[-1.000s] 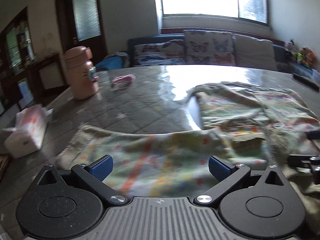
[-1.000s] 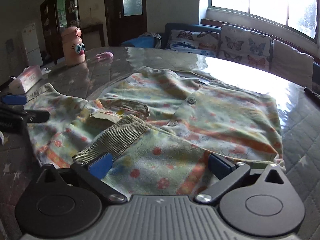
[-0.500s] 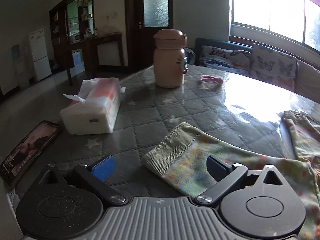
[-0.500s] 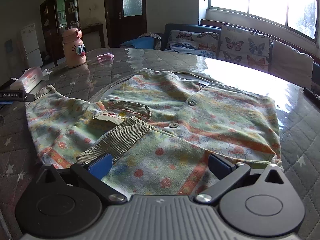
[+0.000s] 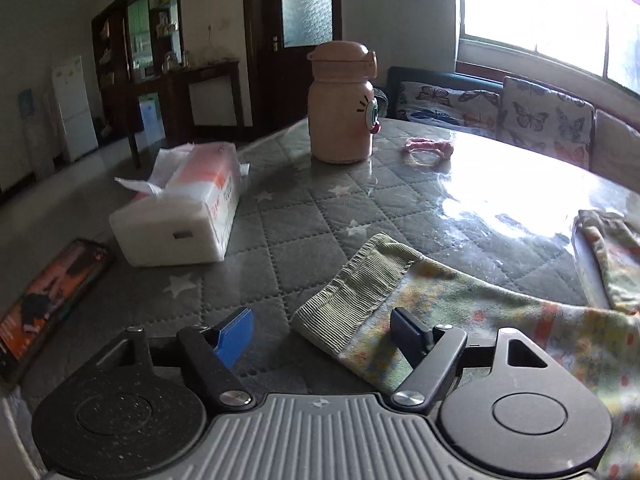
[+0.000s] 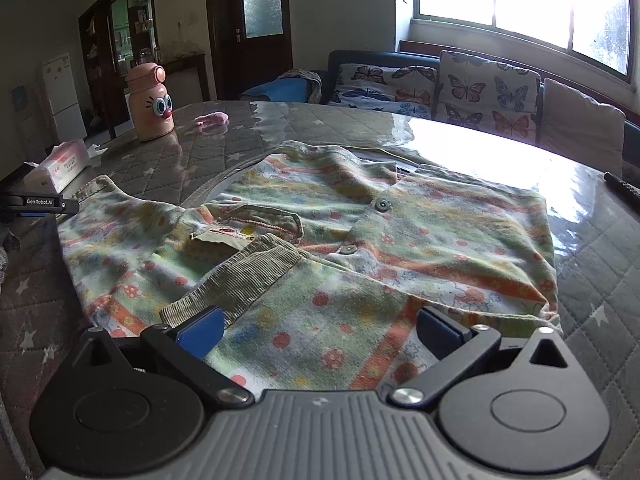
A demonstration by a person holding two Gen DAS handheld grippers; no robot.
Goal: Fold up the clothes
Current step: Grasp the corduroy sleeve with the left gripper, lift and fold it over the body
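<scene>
Cardigan (image 6: 360, 240) lies soft and floppy on the table (image 5: 304, 220). Its sleeve cuff (image 5: 356, 300) sits between the left gripper's (image 5: 320, 334) closing jaws, a good spot to grab. Right gripper (image 6: 318, 330) is wide apart over the hem, holding nothing.

- left gripper (image 5: 322, 330): tilted down, jaws closing, sleeve cuff between them, pads not pressing yet
- right gripper (image 6: 320, 330): tilted down, jaws wide apart, low over shirt, gripping nothing

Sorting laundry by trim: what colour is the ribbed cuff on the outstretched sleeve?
Olive green, finely ribbed cuff, clearest in the left wrist view.
</scene>
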